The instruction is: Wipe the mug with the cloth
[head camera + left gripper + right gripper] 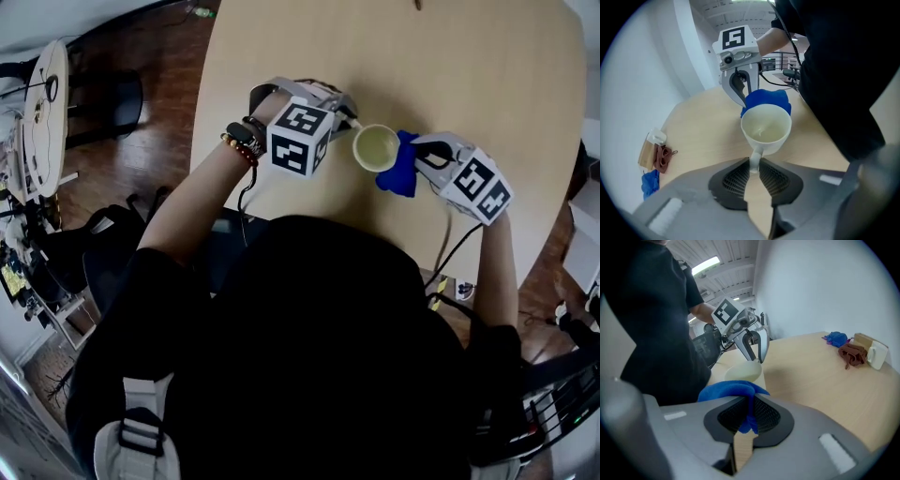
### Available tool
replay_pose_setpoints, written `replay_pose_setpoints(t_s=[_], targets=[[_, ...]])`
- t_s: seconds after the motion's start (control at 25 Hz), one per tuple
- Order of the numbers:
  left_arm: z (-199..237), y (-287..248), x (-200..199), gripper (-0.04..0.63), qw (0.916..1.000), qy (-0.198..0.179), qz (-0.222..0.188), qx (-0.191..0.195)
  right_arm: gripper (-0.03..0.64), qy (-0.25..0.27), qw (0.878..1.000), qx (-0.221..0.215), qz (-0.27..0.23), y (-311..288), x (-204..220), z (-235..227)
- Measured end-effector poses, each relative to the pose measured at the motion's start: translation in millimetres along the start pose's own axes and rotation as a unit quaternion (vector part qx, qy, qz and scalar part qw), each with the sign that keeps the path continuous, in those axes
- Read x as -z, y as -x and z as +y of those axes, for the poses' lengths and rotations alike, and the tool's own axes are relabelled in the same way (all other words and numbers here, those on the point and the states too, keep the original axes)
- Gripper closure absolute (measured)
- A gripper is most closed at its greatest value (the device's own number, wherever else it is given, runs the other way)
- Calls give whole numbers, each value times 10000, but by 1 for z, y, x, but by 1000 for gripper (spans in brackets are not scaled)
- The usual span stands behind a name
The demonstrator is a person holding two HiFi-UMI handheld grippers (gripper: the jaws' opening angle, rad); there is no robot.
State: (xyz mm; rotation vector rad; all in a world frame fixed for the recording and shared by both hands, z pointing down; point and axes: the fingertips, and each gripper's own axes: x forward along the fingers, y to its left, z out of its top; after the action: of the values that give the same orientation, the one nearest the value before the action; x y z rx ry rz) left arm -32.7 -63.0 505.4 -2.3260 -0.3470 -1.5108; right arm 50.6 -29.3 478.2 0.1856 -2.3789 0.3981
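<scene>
Blue cloth (398, 171), pinched in the closed right gripper (749, 416), presses against the mug (376, 147) at mid-frame over the desk (450, 66). The left gripper (754, 164) clamps its handle, likely steadying it for wiping.

The pale wooden table (487, 84) has a rounded edge and stands on a dark plank floor (159, 150). In the head view a black chair (108, 103) sits at about ten o'clock from the table. In the right gripper view a small heap lies near the table's far edge, at two o'clock: a blue bundle (836, 339), a reddish-brown bundle (853, 355), a tan block (862, 341) and a white box (877, 356), close together. A white wall (825, 287) rises behind them.
</scene>
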Motion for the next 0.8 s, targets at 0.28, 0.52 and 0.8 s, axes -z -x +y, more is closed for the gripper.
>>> replay_pose_setpoints(t_s=[0.28, 0.52, 0.8], targets=[[18, -7, -14, 502, 9991, -82, -41, -402, 583, 27, 9983, 86, 576, -24, 33, -11], [19, -11, -7, 499, 9980, -255, -96, -569, 583, 68, 9977, 426, 525, -36, 32, -13], [19, -15, -21, 500, 9954, -708, -351, -550, 583, 303, 9989, 247, -254, 0, 3, -9]])
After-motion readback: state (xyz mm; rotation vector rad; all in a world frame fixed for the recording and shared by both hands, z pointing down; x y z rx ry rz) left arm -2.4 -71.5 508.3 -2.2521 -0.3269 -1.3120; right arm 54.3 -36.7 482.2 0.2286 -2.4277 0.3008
